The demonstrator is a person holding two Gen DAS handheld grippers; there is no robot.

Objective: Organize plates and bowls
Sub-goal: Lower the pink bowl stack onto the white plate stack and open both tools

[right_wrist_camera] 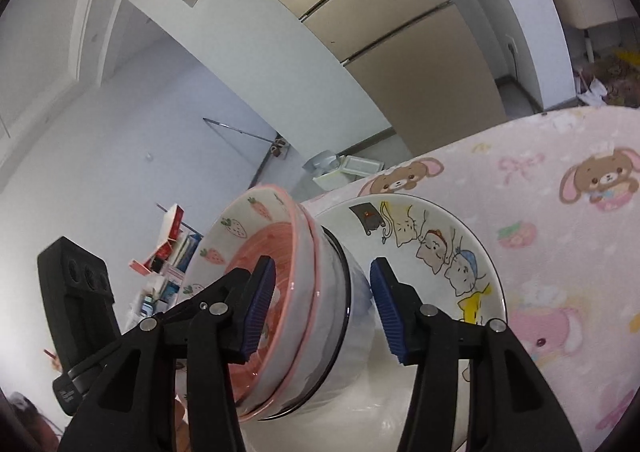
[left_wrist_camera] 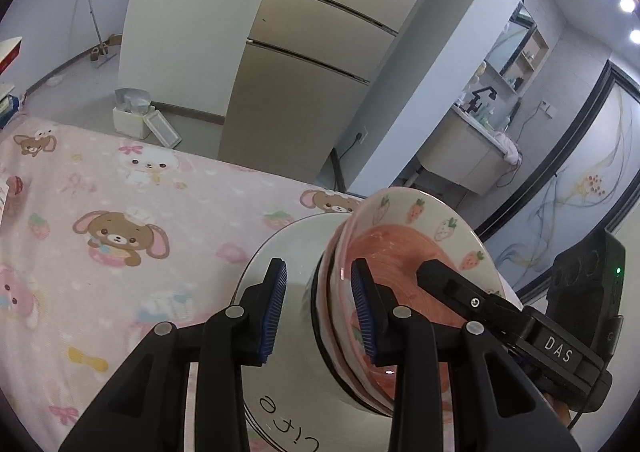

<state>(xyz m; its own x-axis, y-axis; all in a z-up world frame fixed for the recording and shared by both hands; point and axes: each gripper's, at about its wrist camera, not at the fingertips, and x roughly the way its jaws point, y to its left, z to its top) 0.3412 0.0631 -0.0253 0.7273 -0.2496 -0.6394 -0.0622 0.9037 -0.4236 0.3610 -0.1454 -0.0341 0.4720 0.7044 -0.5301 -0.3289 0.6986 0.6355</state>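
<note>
Both open claws (left_wrist_camera: 319, 308) (right_wrist_camera: 323, 312) straddle the stacked bowls' (right_wrist_camera: 308, 292) rims on the plate (right_wrist_camera: 472, 252).

strawberry bowls (left_wrist_camera: 404, 248): glossy glazed ceramic, between the pads | cat plate (right_wrist_camera: 436, 236): smooth glossy ceramic, beyond them | pads (left_wrist_camera: 276, 310): ribbed blue rubber | tablecloth (left_wrist_camera: 120, 211): soft matt fleece, underneath
</note>
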